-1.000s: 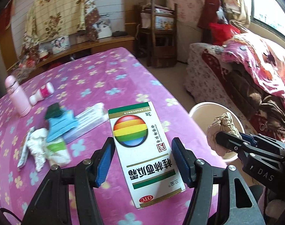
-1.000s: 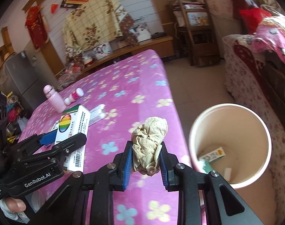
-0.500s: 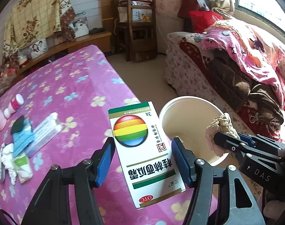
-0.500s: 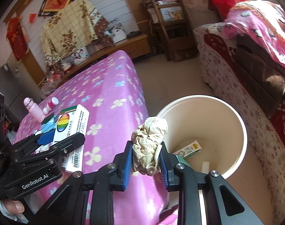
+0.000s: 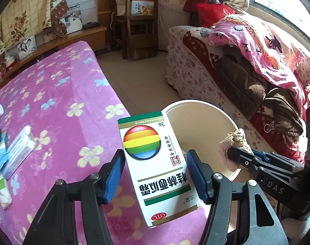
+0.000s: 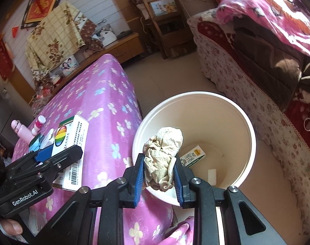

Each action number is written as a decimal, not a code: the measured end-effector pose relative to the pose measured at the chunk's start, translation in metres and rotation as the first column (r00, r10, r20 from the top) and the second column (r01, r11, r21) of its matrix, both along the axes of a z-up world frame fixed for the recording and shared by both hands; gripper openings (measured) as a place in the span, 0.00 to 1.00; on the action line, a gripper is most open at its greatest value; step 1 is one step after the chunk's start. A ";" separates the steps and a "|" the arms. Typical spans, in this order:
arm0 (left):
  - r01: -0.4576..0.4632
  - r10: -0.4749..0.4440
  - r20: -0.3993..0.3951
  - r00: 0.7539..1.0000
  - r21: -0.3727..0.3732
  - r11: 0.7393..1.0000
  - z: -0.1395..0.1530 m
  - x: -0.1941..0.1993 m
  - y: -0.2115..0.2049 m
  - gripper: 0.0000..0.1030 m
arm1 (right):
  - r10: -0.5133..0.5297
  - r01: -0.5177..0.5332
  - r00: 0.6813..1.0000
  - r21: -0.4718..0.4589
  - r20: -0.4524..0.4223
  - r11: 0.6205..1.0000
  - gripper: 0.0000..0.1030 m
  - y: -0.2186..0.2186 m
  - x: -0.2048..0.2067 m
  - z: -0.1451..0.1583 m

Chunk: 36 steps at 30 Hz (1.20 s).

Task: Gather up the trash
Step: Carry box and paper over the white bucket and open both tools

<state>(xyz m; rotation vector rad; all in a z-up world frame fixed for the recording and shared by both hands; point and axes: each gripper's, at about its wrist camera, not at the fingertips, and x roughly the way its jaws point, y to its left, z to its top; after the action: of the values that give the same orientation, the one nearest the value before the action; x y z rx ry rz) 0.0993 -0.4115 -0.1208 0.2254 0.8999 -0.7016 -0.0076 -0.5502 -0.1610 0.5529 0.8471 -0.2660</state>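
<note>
Step in hand: transfer of two pieces of trash to the bin. A white cardboard medicine box with a rainbow-striped ball printed on its face (image 5: 155, 169) is clamped between the blue pads of the left gripper (image 5: 156, 175), whose jaws stand at a middling width, set by the width of the box. A crumpled beige tissue wad (image 6: 162, 159) is pinched in the right gripper (image 6: 159, 171), whose jaws are drawn in tight on it.

The round cream plastic waste bin (image 6: 244, 122) stands on the floor just beside the edge of the table covered by a pink flowered cloth (image 5: 59, 102). In the right wrist view the wad is seen over the near part of the bin mouth. In the left wrist view the box overlaps both the bin's near rim and the cloth edge; whether it is fully clear of the table cannot be told. A small green-and-white carton (image 6: 192, 156) already lies at the bottom of the bin.

Next move, as judged: the right jaws are to be opened so that the wad drops inside. The box is to be carried further over the opening before release, since an early release could land it on the rim or the cloth. More litter remains on the table, near its left side in the left wrist view.
</note>
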 end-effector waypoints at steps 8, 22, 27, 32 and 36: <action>0.025 -0.027 -0.044 0.999 -0.035 0.999 -0.010 0.008 -0.014 0.62 | -0.056 0.056 0.998 0.000 -0.030 0.998 0.29 -0.018 0.002 -0.015; 0.052 -0.053 -0.041 0.998 -0.033 0.998 -0.017 0.008 -0.030 0.62 | -0.110 0.110 0.994 0.010 -0.026 0.994 0.30 -0.030 0.001 -0.020; 0.053 -0.055 -0.039 0.998 -0.035 0.998 -0.017 0.009 -0.034 0.62 | -0.138 0.139 0.990 0.031 -0.035 0.990 0.29 -0.037 0.000 -0.024; 0.056 -0.058 -0.049 0.997 -0.034 0.998 -0.019 0.012 -0.036 0.67 | -0.169 0.170 0.985 0.072 -0.022 0.983 0.70 -0.045 -0.003 -0.027; 0.051 -0.053 -0.064 0.997 -0.042 0.998 -0.020 0.014 -0.035 0.70 | -0.179 0.178 0.984 0.086 0.005 0.980 0.71 -0.046 -0.006 -0.024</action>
<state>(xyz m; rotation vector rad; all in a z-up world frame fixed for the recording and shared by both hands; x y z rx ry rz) 0.1131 -0.4465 -0.1406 0.1913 0.9434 -0.7786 -0.0131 -0.5961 -0.1848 0.7113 0.8001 -0.3917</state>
